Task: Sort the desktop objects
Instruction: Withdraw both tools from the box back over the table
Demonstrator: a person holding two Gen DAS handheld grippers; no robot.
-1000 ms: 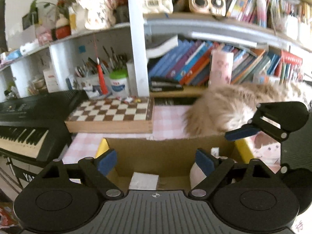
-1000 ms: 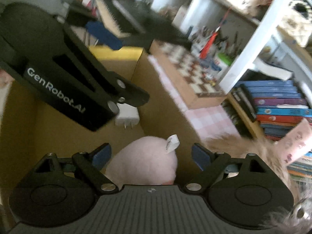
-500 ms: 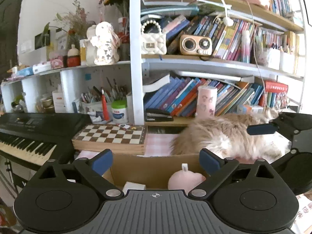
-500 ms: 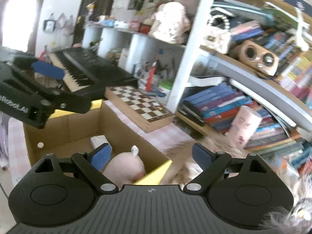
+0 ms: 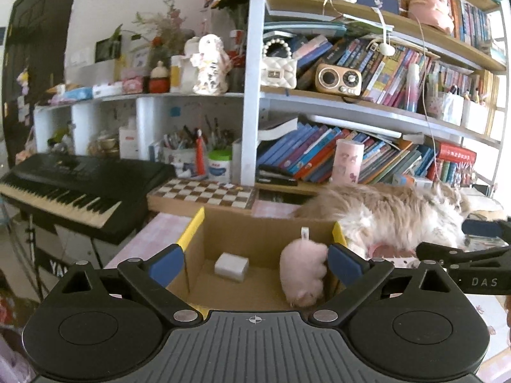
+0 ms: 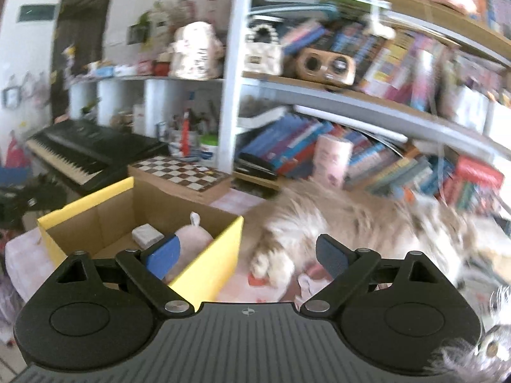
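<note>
An open cardboard box with yellow flaps (image 5: pixel 223 239) stands on the pink checked desk. Inside lie a pink plush toy (image 5: pixel 303 271) at the right and a white power adapter (image 5: pixel 231 267) at the middle. Both show in the right wrist view too: the plush (image 6: pixel 191 234) and the adapter (image 6: pixel 146 234) inside the box (image 6: pixel 204 271). My left gripper (image 5: pixel 255 261) is open and empty, held above the box's near side. My right gripper (image 6: pixel 247 255) is open and empty, to the right of the box over a red and white thing (image 6: pixel 260 279) by the cat's paw.
A long-haired cat (image 5: pixel 383 220) lies on the desk right of the box. A chessboard case (image 5: pixel 204 194) sits behind the box, a black keyboard (image 5: pixel 64 185) at the left. Crowded bookshelves (image 5: pixel 351 95) fill the back. My right gripper shows at the right edge of the left wrist view (image 5: pixel 472 239).
Both grippers have pulled up and back out of the box. The right one has swung right towards the cat. The plush stays in the box.
</note>
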